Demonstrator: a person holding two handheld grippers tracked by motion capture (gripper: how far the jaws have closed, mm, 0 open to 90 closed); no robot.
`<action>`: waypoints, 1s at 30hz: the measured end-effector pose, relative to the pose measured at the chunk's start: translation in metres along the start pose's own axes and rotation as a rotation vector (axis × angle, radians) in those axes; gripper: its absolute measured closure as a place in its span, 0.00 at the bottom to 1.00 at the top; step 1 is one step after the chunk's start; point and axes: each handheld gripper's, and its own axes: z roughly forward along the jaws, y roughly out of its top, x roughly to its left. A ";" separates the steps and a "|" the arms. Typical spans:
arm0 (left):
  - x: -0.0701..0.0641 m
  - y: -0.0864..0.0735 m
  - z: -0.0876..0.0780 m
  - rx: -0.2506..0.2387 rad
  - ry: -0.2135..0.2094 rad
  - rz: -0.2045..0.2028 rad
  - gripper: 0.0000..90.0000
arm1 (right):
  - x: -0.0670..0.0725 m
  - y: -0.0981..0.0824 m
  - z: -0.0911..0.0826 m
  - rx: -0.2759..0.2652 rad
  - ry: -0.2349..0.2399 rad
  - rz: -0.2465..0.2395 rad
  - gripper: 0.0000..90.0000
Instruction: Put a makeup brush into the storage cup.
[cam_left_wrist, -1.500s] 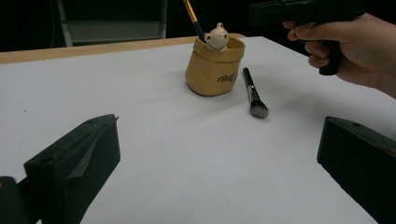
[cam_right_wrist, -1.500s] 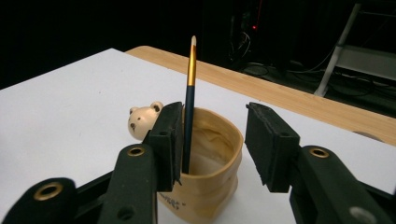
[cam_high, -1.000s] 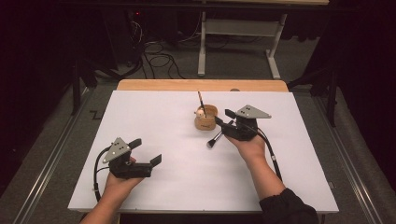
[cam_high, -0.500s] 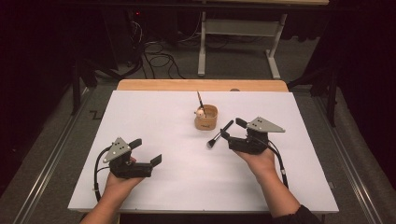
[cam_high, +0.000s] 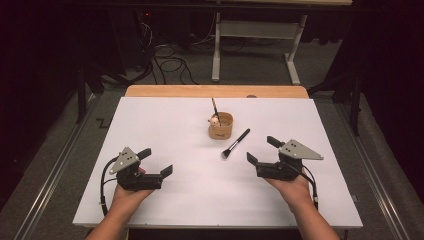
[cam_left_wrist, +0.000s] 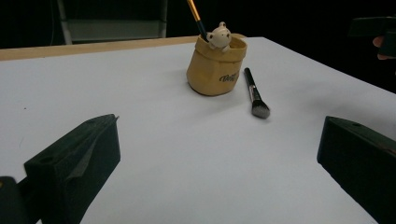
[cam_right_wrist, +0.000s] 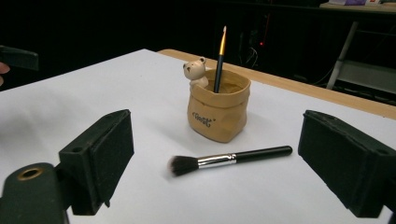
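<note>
A tan bag-shaped cup with a small bear figure stands on the white table, and a thin paintbrush stands upright in it. A black makeup brush lies flat just right of the cup, bristles toward me. My right gripper hovers a short way behind the brush. Its jaws have just been opening and nothing is between them. In the right gripper view the brush and cup lie ahead of the jaws. My left gripper rests open and empty at the near left, facing the cup.
A wooden strip runs along the table's far edge. Beyond it are a white table frame and cables on the dark floor. The white surface stretches bare between the two grippers.
The right gripper has let go of the makeup brush, opened its jaws and drawn back toward the near right. The brush now lies on the table. The left gripper has stayed put.
</note>
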 end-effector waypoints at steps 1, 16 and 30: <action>0.001 0.000 0.000 0.001 0.000 -0.001 0.00 | 0.000 -0.002 -0.004 -0.005 0.004 0.005 0.09; 0.002 0.000 -0.002 -0.011 -0.003 -0.009 0.00 | -0.006 -0.025 -0.046 -0.006 -0.036 0.035 0.00; 0.002 0.000 -0.002 -0.003 -0.008 -0.008 0.00 | -0.008 -0.029 -0.050 0.006 -0.077 0.038 0.00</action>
